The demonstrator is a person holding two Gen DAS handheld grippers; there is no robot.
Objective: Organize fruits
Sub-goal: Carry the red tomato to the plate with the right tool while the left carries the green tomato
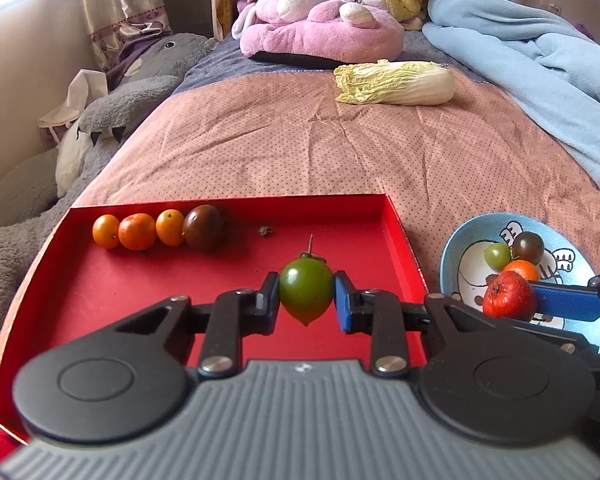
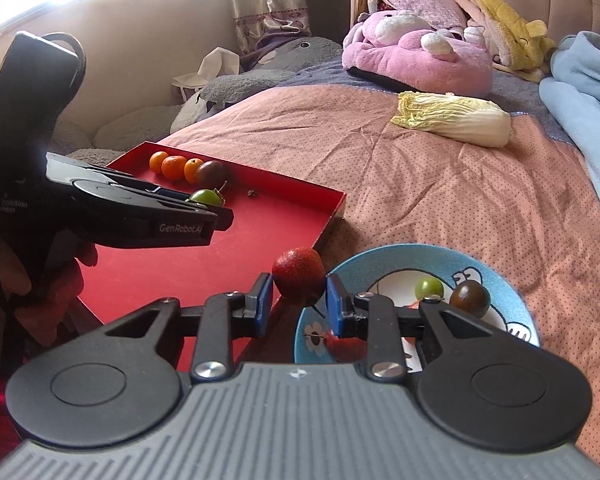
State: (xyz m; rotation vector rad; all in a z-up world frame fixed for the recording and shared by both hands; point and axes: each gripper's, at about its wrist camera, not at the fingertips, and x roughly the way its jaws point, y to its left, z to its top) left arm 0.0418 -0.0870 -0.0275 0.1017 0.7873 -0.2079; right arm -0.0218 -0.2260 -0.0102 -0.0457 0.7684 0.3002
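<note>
My left gripper is shut on a green tomato and holds it over the red tray. Three orange fruits and a dark tomato lie in a row at the tray's far side. My right gripper is shut on a red fruit, at the left rim of the blue cartoon bowl. The bowl holds a small green tomato, a dark tomato, an orange fruit and another red fruit, partly hidden by my fingers.
The tray and bowl rest on a pink dotted bedspread. A napa cabbage lies further back. Plush toys and a light blue blanket are beyond. A small dried stem bit lies in the tray.
</note>
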